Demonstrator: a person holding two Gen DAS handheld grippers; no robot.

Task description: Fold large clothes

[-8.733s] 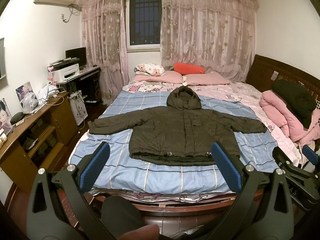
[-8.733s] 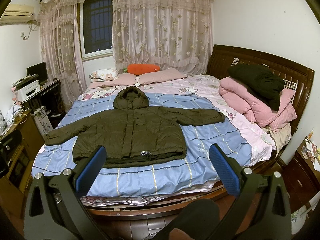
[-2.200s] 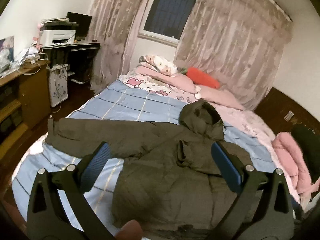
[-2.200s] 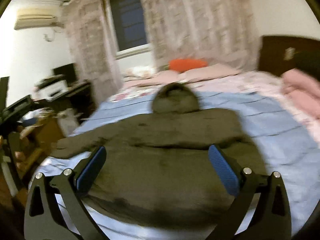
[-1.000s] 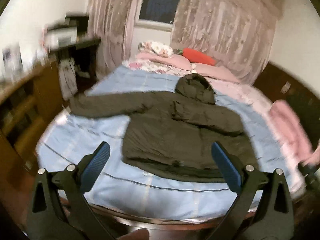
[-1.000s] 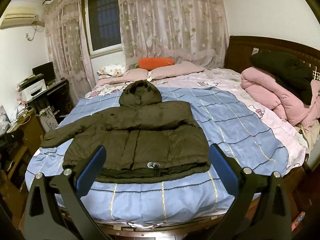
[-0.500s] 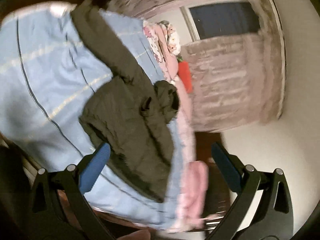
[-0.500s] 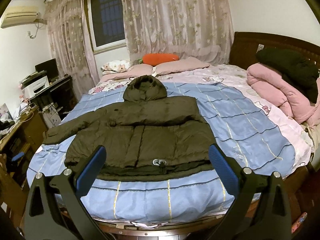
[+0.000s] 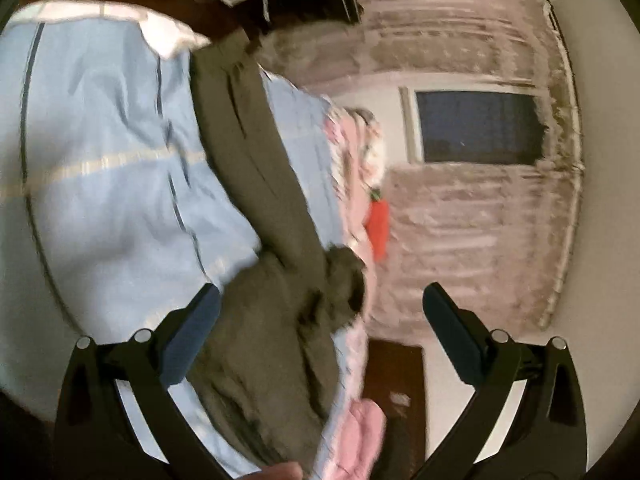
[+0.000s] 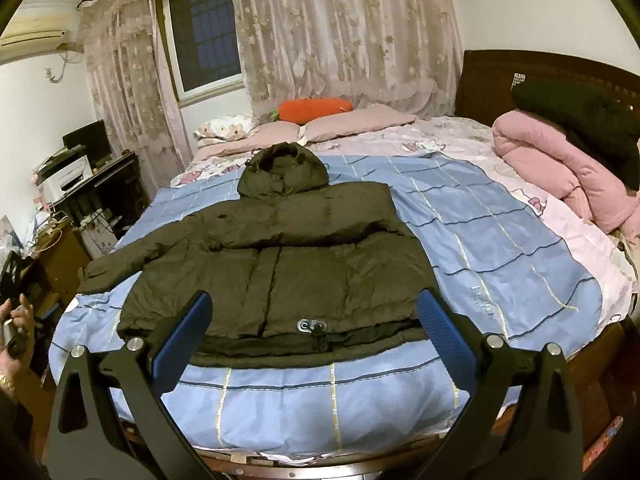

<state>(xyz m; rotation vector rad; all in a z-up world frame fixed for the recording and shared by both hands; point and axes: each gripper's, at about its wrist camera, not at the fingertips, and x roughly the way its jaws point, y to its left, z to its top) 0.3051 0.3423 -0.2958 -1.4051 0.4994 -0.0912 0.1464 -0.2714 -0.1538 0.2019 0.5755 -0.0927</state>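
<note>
Olive jacket [image 10: 276,264] lies ahead of both spread, empty grippers – unfolded sleeve [image 9: 240,152] stretches forward-left of the left gripper [image 9: 316,320], nearer than the right gripper [image 10: 310,316].

bare blue sheet [image 10: 500,240] beside jacket [image 10: 280,256], pink quilt [image 10: 560,176] beyond

Looks to me like home bedroom. I see double bed [image 10: 500,248] with blue checked sheet, dark wooden headboard [image 10: 540,76], pink pillows [image 10: 352,120], rolled pink quilt [image 10: 560,168]. Lace curtains [image 10: 340,32] over barred window [image 10: 208,20], wall air conditioner [image 10: 32,30], printer [image 10: 64,172] on side surface [image 10: 108,172].
</note>
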